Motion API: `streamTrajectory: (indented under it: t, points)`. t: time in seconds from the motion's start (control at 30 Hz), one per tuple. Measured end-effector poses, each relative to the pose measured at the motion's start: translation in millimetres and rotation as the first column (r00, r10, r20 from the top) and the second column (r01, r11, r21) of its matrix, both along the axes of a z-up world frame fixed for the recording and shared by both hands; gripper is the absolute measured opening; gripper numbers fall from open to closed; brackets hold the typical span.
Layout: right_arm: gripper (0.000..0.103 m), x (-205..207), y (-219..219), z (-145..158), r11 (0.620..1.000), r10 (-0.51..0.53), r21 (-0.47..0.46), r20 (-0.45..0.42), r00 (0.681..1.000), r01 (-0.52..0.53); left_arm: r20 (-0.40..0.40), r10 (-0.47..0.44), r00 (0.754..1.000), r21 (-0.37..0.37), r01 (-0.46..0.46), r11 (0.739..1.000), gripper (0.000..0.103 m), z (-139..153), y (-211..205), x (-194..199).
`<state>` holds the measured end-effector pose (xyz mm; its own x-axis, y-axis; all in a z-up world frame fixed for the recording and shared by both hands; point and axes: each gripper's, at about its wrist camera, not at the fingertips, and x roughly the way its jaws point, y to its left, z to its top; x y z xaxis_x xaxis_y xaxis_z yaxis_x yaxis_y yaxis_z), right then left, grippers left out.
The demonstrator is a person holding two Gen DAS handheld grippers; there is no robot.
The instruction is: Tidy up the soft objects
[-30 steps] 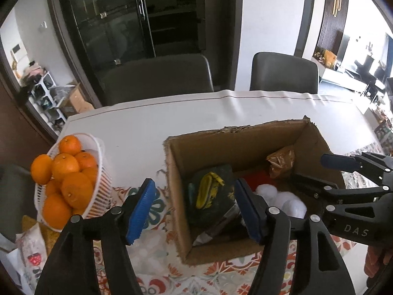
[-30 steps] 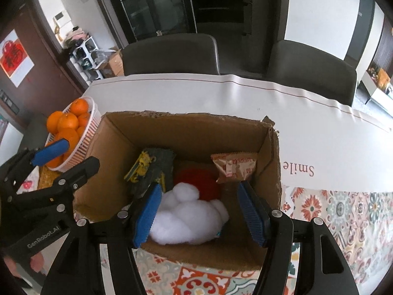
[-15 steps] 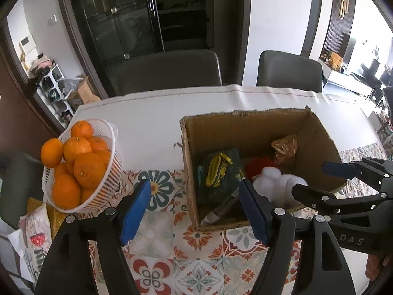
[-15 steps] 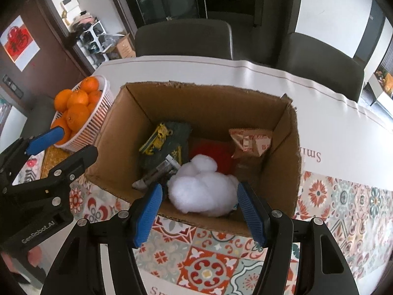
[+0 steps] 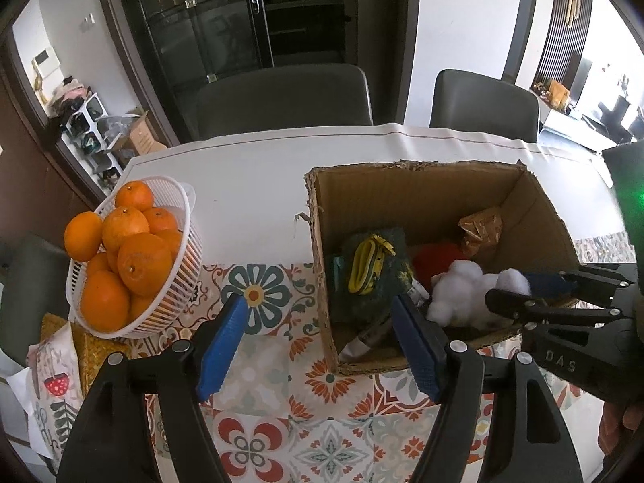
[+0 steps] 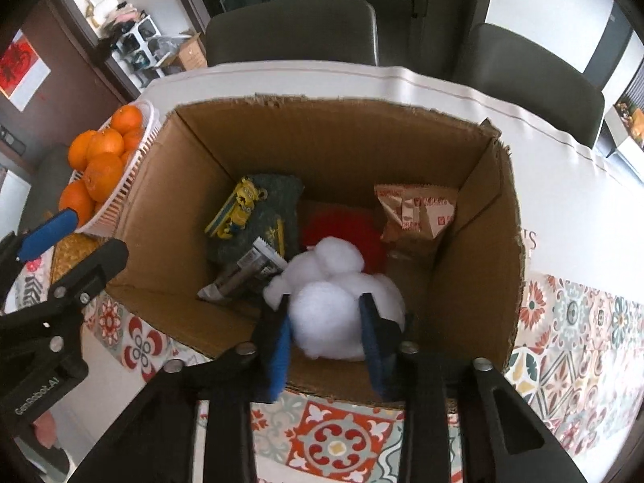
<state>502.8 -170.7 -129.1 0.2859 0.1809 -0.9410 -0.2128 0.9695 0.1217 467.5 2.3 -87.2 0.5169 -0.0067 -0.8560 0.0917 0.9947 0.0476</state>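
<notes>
Right claw closes on the cotton in the box

We note that the right claw (image 6: 326, 332), low centre of the right wrist view, has just been closing: its blue pads, wide apart half a second ago, now press both flanks of the white fluffy cotton wad (image 6: 342, 302), which bulges between them. The wad lies inside the open brown cardboard box (image 6: 475, 241), at its near wall, beside a dark green pouch with yellow print (image 6: 257, 217) and against a red soft item (image 6: 342, 229). The left claw (image 5: 322, 342) hangs open and empty over the patterned desk cover (image 5: 261, 302), lower centre of its view, left of the box. We judge the grasp made; lifting the wad out comes next, with fibre snagging its neighbours the likely risk.
</notes>
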Motion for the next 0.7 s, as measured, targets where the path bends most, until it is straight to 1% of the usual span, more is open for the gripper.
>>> streamTrajectory:
  t: [0.13,0.27,0.4,0.47,0.6,0.7]
  points:
    - [0.025,2,-5,19,0.998,-0.032,0.06,0.056,0.998,0.029,0.011,-0.002,1.0,-0.023,0.002,1.0,0.073,5,1,0]
    - [0.024,1,-4,45,0.995,-0.046,0.095,0.14,0.989,0.033,0.031,0.001,1.0,-0.049,0.0,0.999,0.073,16,2,0]
    - [0.024,3,5,66,0.992,-0.035,0.122,0.185,0.982,0.013,0.056,0.017,0.998,-0.067,-0.013,0.998,0.073,27,8,1]
    - [0.024,8,11,71,0.991,-0.031,0.133,0.192,0.981,0.005,0.063,0.038,0.997,-0.075,-0.034,0.997,0.073,32,15,4]
    - [0.024,19,24,73,0.984,-0.016,0.176,0.182,0.983,-0.016,0.065,0.077,0.995,-0.084,-0.071,0.994,0.073,35,30,7]
    - [0.024,25,41,75,0.982,0.022,0.181,0.212,0.977,-0.061,0.066,0.103,0.992,-0.084,-0.097,0.992,0.073,35,40,9]
